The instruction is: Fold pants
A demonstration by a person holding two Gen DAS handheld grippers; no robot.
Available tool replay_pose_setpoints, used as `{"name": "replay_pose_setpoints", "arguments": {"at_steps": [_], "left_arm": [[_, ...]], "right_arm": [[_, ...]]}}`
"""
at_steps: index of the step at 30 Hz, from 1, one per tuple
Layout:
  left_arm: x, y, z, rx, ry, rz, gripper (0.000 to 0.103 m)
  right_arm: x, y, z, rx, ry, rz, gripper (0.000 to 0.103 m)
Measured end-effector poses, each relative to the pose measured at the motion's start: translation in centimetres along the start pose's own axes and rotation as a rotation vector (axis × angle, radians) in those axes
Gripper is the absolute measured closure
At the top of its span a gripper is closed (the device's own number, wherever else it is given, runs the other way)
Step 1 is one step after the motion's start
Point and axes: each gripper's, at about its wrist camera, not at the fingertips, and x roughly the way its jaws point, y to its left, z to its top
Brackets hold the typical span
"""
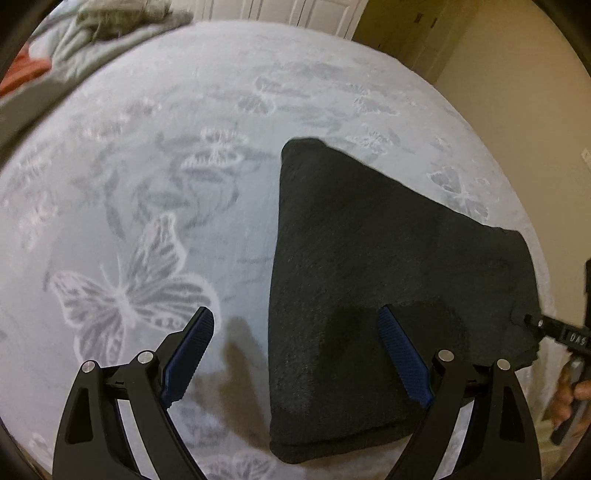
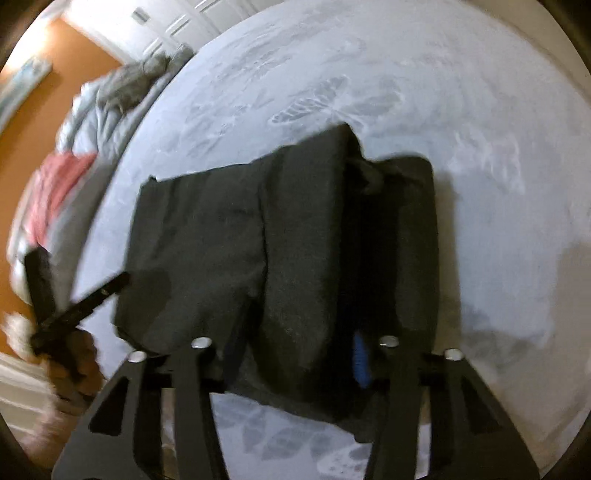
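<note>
The dark charcoal pants (image 1: 369, 266) lie folded into a thick bundle on a pale butterfly-print bedspread (image 1: 166, 184). My left gripper (image 1: 295, 347) is open and empty, hovering over the near left edge of the pants; its right finger is above the cloth. In the right wrist view the pants (image 2: 229, 251) fill the middle. My right gripper (image 2: 295, 354) stands wide around the near fold of the pants, its fingertips mostly buried in cloth; whether it pinches the cloth is unclear. The right gripper's tip also shows at the pants' right edge (image 1: 535, 325).
Rumpled grey bedding (image 2: 118, 99) and a red cloth (image 2: 59, 184) lie at the bed's far side. White closet doors (image 1: 295, 11) and a beige wall (image 1: 517, 92) stand beyond the bed. The left gripper and hand show at the left (image 2: 74, 306).
</note>
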Motion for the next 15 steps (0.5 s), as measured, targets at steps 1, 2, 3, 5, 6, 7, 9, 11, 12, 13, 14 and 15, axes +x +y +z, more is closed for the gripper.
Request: {"name": "replay_pose_setpoints", "arguments": {"at_steps": [1, 2, 3, 5, 6, 7, 9, 11, 12, 13, 14, 15], "left_arm": [[-0.2, -0.3, 0.0, 0.017, -0.013, 0.012, 0.015], [-0.4, -0.4, 0.0, 0.029, -0.024, 0.022, 0.015], [-0.6, -0.7, -0.1, 0.049, -0.039, 0.039, 0.015], [-0.9, -1.1, -0.2, 0.080, -0.060, 0.063, 0.015], [-1.1, -1.3, -0.3, 0.100, -0.071, 0.077, 0.015], [-1.2, -1.5, -0.2, 0.108, -0.075, 0.080, 0.015], [-1.6, -1.8, -0.3, 0.128, -0.085, 0.081, 0.015], [-1.7, -2.1, -0.3, 0.132, -0.084, 0.066, 0.015], [-1.8, -2.2, -0.3, 0.133, -0.084, 0.062, 0.015], [-1.8, -2.2, -0.4, 0.134, -0.082, 0.057, 0.015], [-1.8, -2.2, -0.4, 0.134, -0.078, 0.052, 0.015], [-1.8, -2.3, -0.5, 0.137, -0.075, 0.052, 0.015]], "right_arm": [[-0.3, 0.2, 0.1, 0.000, -0.012, 0.001, 0.072], [-0.5, 0.4, 0.2, -0.003, -0.022, -0.010, 0.073], [-0.6, 0.5, 0.3, -0.004, -0.025, -0.020, 0.073], [-0.9, 0.9, 0.1, -0.015, -0.043, -0.042, 0.079], [-1.4, 1.2, 0.1, -0.024, -0.059, -0.042, 0.084], [-2.3, 1.6, 0.2, -0.031, -0.087, -0.037, 0.087], [-4.8, 2.5, 0.2, -0.049, -0.166, -0.012, 0.087], [-6.4, 3.2, 0.0, -0.078, -0.217, -0.015, 0.087], [-6.4, 3.1, -0.2, -0.097, -0.222, -0.040, 0.087], [-5.8, 2.5, -0.2, -0.087, -0.197, -0.062, 0.087], [-4.4, 1.7, -0.2, -0.058, -0.145, -0.077, 0.087], [-2.3, 0.4, -0.3, -0.012, -0.057, -0.098, 0.087]]}}
